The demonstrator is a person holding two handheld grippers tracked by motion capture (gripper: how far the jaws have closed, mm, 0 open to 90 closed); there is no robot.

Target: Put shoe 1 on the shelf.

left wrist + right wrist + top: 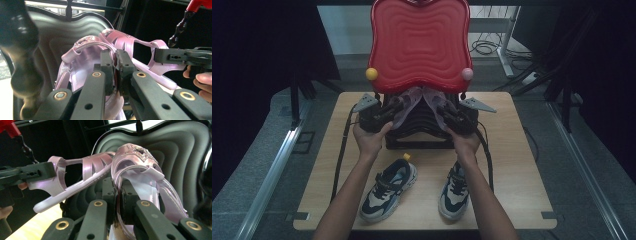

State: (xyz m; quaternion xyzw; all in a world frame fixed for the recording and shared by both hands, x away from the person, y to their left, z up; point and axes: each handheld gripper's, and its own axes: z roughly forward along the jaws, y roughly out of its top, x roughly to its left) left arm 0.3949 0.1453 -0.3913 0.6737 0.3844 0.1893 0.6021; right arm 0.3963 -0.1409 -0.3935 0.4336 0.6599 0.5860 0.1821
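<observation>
Near the table's far edge, under the red tray [419, 42] that hides their toes, each gripper, left [115, 65] and right [117, 192], is clenched on one pink sandal [140, 50] [135, 167]; sneakers [389, 190] occupy the near edge.

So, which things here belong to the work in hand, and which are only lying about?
In the job:
- left gripper, shut on left pink sandal
- right gripper, shut on right pink sandal
- black rack shelf under the sandals

Lying about:
- two sneakers on the table
- red shelf above
</observation>
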